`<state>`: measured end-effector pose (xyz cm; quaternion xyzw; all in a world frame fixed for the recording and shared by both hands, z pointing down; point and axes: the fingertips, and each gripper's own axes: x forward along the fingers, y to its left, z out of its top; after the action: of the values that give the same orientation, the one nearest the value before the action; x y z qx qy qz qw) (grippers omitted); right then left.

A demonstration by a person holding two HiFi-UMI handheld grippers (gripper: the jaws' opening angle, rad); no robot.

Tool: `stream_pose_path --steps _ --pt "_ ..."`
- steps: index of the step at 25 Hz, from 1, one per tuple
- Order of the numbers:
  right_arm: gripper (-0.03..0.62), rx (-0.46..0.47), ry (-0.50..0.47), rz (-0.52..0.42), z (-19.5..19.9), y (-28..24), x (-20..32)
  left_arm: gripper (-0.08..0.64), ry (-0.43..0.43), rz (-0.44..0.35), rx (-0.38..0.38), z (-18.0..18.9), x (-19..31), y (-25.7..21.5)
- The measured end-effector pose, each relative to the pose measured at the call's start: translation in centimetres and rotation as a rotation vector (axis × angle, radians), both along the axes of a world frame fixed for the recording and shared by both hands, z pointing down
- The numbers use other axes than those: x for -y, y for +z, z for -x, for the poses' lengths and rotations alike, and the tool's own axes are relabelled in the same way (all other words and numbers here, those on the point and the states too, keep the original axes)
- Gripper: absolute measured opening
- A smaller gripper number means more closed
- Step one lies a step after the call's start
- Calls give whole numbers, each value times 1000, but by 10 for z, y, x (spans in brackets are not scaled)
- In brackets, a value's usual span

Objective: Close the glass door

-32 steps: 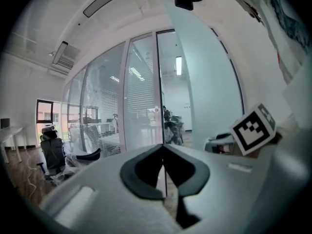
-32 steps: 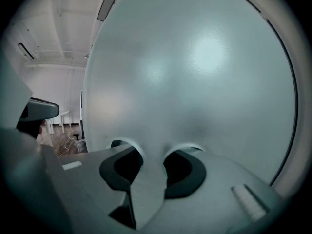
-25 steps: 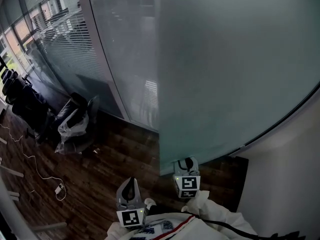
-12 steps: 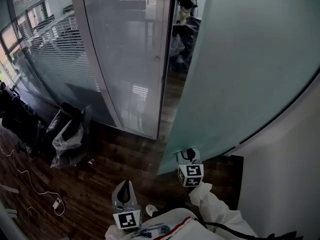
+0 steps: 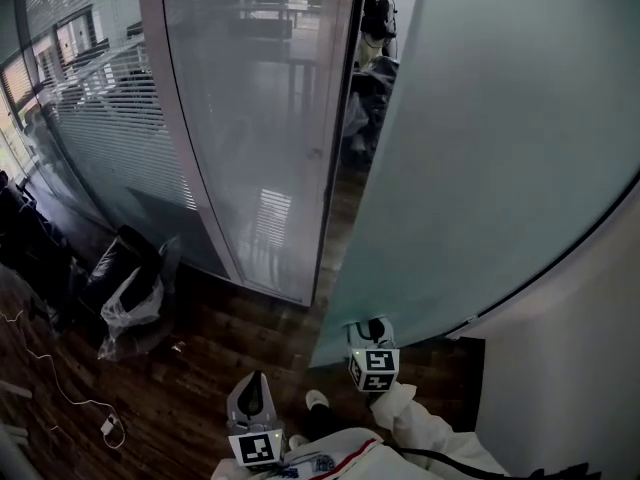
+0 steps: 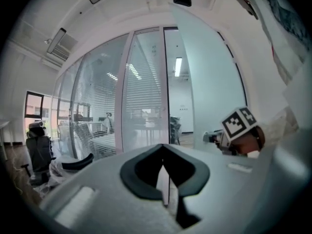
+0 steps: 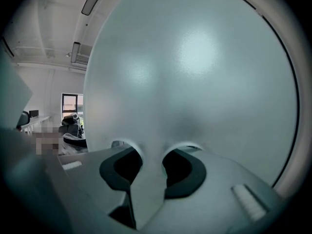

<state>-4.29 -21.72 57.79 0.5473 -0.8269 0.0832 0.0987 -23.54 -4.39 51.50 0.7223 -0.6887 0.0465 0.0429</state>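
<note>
Glass door (image 5: 500,148) stands ajar, its free edge well apart from the door frame (image 5: 333,168). Right gripper (image 5: 371,327), jaws half apart and clamping nothing, is at the door's bottom edge. Left gripper (image 5: 251,383) is closed and empty. Step in hand, as judged: swinging the door. Next move: bring its free edge to the frame.

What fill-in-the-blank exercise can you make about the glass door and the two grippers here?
1. The glass door is ____, so nothing shows through it.
2. The left gripper holds ____; its jaws are together.
3. The right gripper points at the door with a ____ between its jaws.
4. The floor is dark ____.
Missing words: frosted; nothing; gap; wood
</note>
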Motion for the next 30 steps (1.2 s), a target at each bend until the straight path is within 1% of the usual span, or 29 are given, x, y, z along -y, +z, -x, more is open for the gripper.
stream_pose_path --steps 2,4,8,13,16,21,24,30 --pt "123 -1 -6 -9 4 9 6 3 -12 -5 28 11 14 4" --pt "123 4 -6 -23 5 9 14 3 -27 -6 40 17 30 1" --pt "123 6 11 -38 3 -7 27 3 -11 -27 57 6 55 -22" --pt "123 4 17 -42 12 -7 44 3 7 -13 45 -5 78 -18" --pt "123 5 27 -43 13 -7 54 3 -11 -9 53 -5 92 -18" --pt "121 10 60 -83 16 -14 70 3 -56 -7 63 -4 112 -20" --pt "121 13 59 -89 16 -20 83 3 -65 -17 69 -7 122 -23" --pt "120 10 72 -73 23 -14 100 3 -63 -11 55 5 145 -16"
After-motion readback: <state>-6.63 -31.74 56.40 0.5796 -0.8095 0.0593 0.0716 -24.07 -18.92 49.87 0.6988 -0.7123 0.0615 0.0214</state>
